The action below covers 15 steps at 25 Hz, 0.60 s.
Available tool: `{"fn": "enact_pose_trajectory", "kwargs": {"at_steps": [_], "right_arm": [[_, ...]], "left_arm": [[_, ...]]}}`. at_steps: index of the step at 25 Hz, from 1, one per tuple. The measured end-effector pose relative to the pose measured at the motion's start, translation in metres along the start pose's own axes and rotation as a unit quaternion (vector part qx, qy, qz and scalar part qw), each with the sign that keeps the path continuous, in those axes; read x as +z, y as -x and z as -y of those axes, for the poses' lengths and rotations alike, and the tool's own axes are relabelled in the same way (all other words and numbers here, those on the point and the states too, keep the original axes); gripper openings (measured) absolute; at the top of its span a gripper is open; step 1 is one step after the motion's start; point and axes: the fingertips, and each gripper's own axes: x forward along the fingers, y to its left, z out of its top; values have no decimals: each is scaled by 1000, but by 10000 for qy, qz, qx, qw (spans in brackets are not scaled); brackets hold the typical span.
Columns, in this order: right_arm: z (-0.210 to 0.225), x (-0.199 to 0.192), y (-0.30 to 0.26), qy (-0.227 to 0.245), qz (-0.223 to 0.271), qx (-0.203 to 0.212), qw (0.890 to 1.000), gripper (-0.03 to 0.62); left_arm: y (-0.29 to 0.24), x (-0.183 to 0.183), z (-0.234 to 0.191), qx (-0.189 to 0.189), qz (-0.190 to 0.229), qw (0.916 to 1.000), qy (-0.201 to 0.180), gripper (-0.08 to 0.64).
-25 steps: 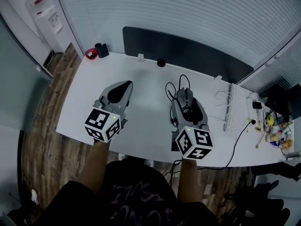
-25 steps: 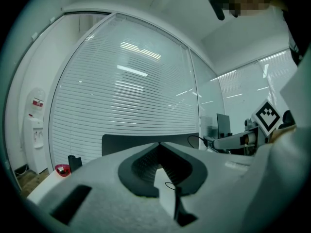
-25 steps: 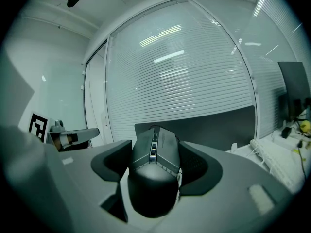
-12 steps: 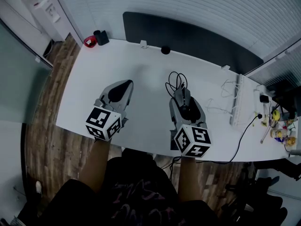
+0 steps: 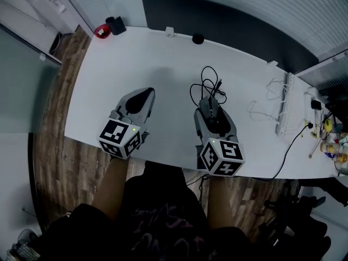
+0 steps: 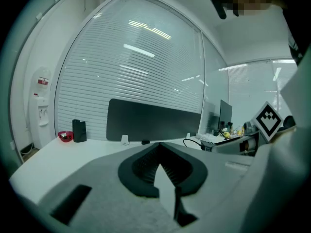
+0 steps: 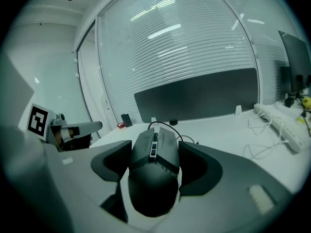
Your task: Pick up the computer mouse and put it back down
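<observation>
A dark computer mouse (image 5: 211, 115) sits between the jaws of my right gripper (image 5: 212, 106), which is shut on its sides. The right gripper view shows the mouse (image 7: 153, 176) filling the gap, wheel end pointing away, with the pads against both flanks. Its cable (image 5: 205, 86) lies coiled on the white table (image 5: 163, 53) just beyond the jaws. I cannot tell whether the mouse rests on the table. My left gripper (image 5: 144, 95) hovers to the left of it, shut with nothing in it. In its own view the left gripper (image 6: 159, 145) has its tips meeting.
A white power strip (image 5: 285, 110) with loose wires lies at the right, with small clutter (image 5: 333, 143) past it. A red bowl (image 5: 100, 31) and black box (image 5: 115, 24) stand at the far left corner. A dark partition panel (image 5: 228, 20) backs the table. The front edge is just under my hands.
Both grippers have come down toward the table. The mouse has stayed in the right jaws, and the left jaws have stayed shut.
</observation>
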Motion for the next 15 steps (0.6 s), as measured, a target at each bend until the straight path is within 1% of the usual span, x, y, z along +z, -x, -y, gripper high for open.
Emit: {"fn": "enact_pose_trajectory", "kwargs": {"at_steps": [6,15], "right_arm": [[-2,-37,-4,-109,-317,-7,9994,311],[-9,-72,-15,-167,-626,18,9979,311]], "left_arm": [[1,-31,-1,-35,-248,9996,131,-6],[1,-63,-1,-98,-482,9985,239,-6]]}}
